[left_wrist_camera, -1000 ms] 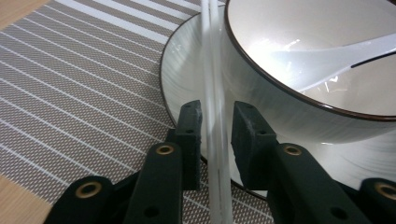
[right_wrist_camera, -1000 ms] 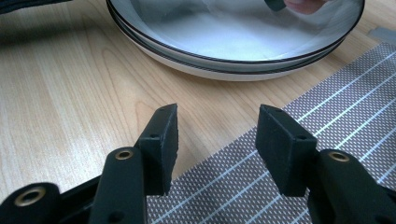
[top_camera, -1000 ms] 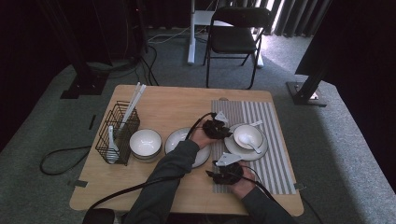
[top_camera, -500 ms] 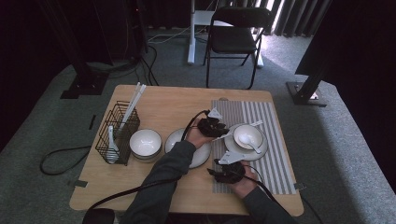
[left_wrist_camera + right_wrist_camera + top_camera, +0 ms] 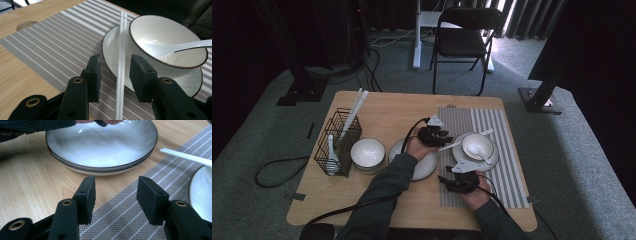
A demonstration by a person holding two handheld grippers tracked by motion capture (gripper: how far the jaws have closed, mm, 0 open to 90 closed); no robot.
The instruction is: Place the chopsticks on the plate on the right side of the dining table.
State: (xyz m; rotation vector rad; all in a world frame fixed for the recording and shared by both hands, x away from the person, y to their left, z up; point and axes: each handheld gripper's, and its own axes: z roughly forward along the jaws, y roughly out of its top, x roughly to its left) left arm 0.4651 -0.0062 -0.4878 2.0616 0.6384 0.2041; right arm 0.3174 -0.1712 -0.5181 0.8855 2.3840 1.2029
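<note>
Chopsticks (image 5: 120, 75) lie between left tongs (image 5: 115, 75) — just released; right tongs (image 5: 115, 195) level, parted, empty.

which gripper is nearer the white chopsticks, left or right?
Left. The left gripper has the chopsticks running between its jaws, which have just been opening; pads clear of them. The right gripper sits on the placemat nearer the person, apart from them.

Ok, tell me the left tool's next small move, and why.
Probably draw the left tool straight back. Its jaws have just been opening and no longer pinch the chopsticks, which rest across the plate beside the bowl.
</note>
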